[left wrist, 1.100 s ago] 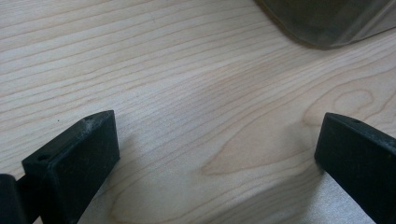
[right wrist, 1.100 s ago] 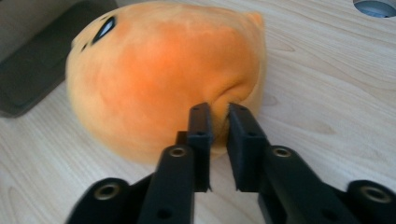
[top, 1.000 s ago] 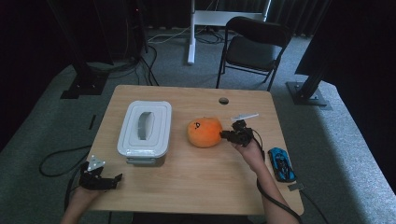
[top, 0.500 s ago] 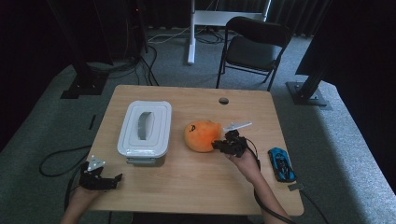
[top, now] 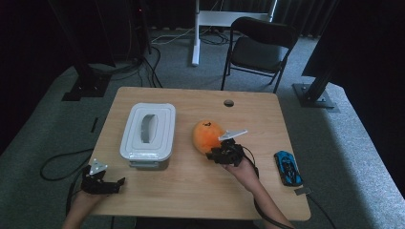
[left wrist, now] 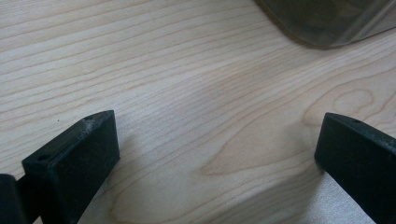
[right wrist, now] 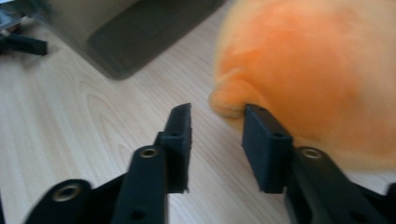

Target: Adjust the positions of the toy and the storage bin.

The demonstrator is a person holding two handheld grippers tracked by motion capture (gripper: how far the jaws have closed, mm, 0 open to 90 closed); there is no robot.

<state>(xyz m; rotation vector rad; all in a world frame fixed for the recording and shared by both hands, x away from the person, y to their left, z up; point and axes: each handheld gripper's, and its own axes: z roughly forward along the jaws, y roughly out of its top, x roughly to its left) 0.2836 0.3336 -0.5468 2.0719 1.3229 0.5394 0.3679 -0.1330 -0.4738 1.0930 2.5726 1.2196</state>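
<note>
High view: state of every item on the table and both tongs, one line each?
Bin: lid on, upright.
Plush: on the table, not gripped; one jaw of the right tongs touches its edge.
Toy car: on its wheels near the table's right edge, apart from the rest.
Left tongs: open, nothing between the jaws.
Right tongs: partly open, nothing between the jaws.

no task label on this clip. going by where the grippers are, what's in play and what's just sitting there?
In play (a guess):
- orange plush toy, right gripper open at its near edge, one jaw touching the fur

Lying about:
- white lidded container
- blue toy car
- left gripper, open over bare table
- chair behind the table
</note>
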